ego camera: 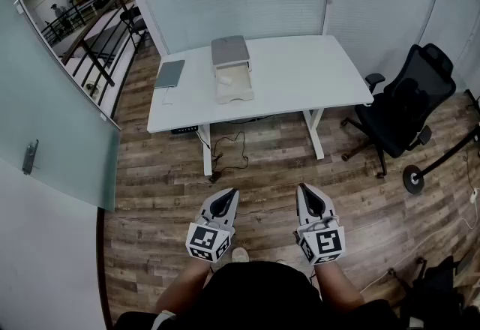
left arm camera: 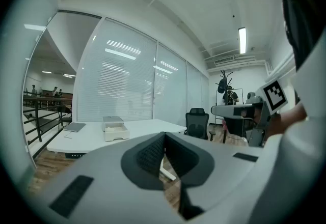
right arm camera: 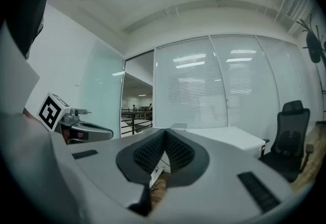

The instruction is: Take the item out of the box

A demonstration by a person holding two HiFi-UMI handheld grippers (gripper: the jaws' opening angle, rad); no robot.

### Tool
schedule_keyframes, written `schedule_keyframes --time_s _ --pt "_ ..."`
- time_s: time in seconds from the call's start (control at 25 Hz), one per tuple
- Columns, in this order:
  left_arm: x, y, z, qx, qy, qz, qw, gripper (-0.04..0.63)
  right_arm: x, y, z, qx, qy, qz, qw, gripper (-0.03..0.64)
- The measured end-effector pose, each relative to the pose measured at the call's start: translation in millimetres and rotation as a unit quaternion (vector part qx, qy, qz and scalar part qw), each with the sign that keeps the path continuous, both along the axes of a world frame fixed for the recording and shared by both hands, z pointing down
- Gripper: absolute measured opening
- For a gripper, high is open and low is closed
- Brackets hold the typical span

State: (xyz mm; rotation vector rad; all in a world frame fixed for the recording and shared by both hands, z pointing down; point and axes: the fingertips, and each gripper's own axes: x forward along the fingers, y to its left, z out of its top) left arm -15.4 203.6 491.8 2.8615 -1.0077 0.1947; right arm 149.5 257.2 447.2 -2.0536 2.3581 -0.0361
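An open cream box [ego camera: 232, 82] stands on the white table [ego camera: 300, 73], its grey lid [ego camera: 229, 49] tipped back behind it; a small pale item [ego camera: 224, 79] lies inside. In the left gripper view the box [left arm camera: 114, 130] appears far off on the table. Both grippers hang close to the person's body, well short of the table. My left gripper [ego camera: 227, 197] is shut and empty, and so is my right gripper [ego camera: 306, 193]. Each gripper's own view shows its dark ribbed pads pressed tip to tip, left gripper [left arm camera: 164, 135] and right gripper [right arm camera: 165, 133].
A grey laptop [ego camera: 170, 73] lies at the table's left end. A black office chair [ego camera: 405, 107] stands to the right of the table, a lamp base [ego camera: 413, 179] near it. Cables [ego camera: 229, 150] hang under the table. A glass wall and door [ego camera: 45, 96] run along the left.
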Motion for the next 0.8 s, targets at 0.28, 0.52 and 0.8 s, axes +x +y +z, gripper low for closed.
schedule_keyframes --time_s 0.28,0.52,0.8 --pt "-7.9 3.4 2.7 -0.005 0.005 0.003 1.0000 0.011 -12.6 -0.8 0.3 -0.005 -0.017 -0.006 1.000 0.005" --pt "-27.2 0.4 6.7 -0.010 0.011 0.008 0.9999 0.012 -20.7 -12.8 0.1 -0.006 -0.032 -0.001 0.999 0.006" --pt "-67.7 -22.1 0.2 -0.007 0.021 0.013 0.9997 0.012 -60.5 -47.3 5.9 -0.017 -0.012 -0.019 1.000 0.006"
